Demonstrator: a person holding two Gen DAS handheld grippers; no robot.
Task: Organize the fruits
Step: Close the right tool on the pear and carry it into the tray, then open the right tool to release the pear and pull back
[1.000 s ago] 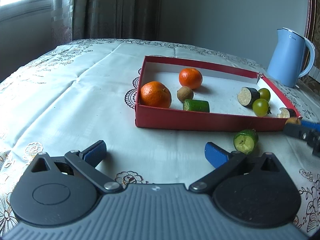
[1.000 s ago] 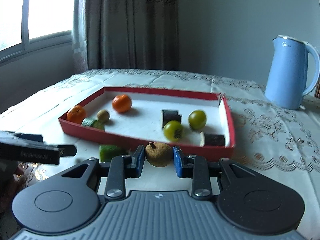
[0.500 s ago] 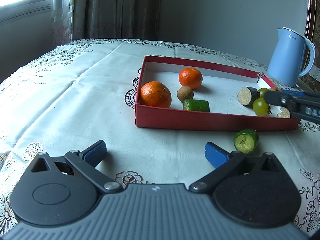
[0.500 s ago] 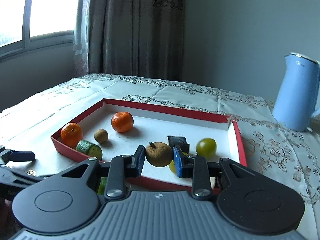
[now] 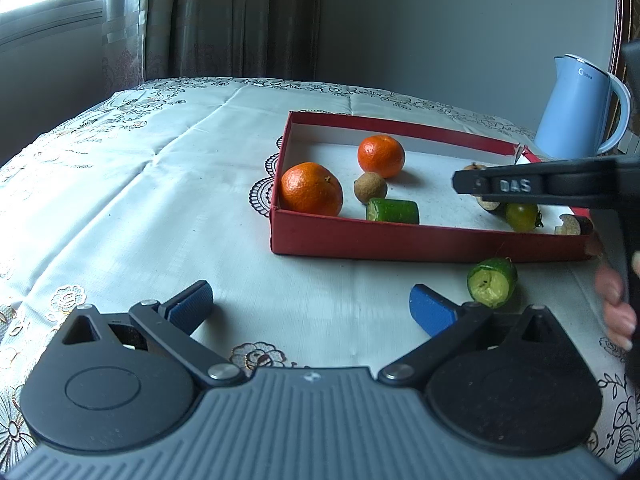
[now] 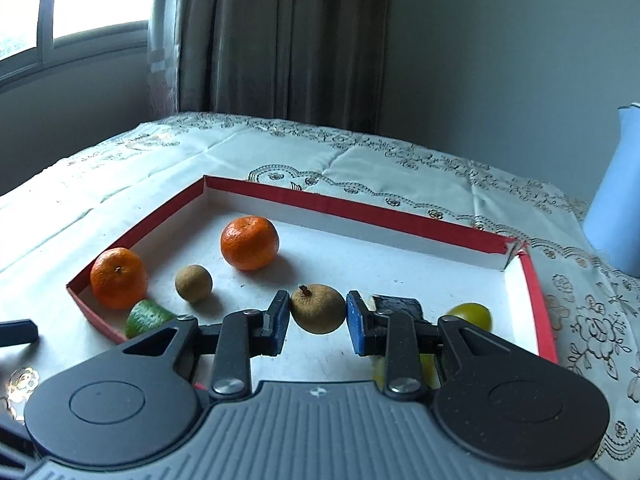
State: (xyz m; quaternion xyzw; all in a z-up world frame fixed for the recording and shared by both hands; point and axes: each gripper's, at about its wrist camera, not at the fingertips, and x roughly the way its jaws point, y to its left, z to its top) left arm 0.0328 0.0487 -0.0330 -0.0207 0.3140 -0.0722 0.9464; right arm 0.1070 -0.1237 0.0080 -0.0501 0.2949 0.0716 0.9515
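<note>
My right gripper (image 6: 318, 322) is shut on a brown longan (image 6: 318, 309) and holds it above the floor of the red tray (image 6: 360, 210). The tray holds two oranges (image 6: 249, 242) (image 6: 117, 278), another longan (image 6: 193, 283), a green cucumber piece (image 6: 146, 317), a dark eggplant piece (image 6: 398, 305) and a green tomato (image 6: 470, 315). My left gripper (image 5: 310, 308) is open and empty, low over the tablecloth in front of the tray (image 5: 420, 242). A cut cucumber piece (image 5: 492, 282) lies on the cloth by its right finger. The right gripper's arm (image 5: 540, 186) crosses the tray's right part.
A light blue kettle (image 5: 578, 108) stands behind the tray at the right. The table has an embroidered white cloth (image 5: 140, 184). Curtains and a window are at the far left. A hand (image 5: 616, 300) shows at the right edge of the left wrist view.
My right gripper has carried the brown longan forward over the tray's front wall and further in above its floor. The left gripper has stayed still and open.
</note>
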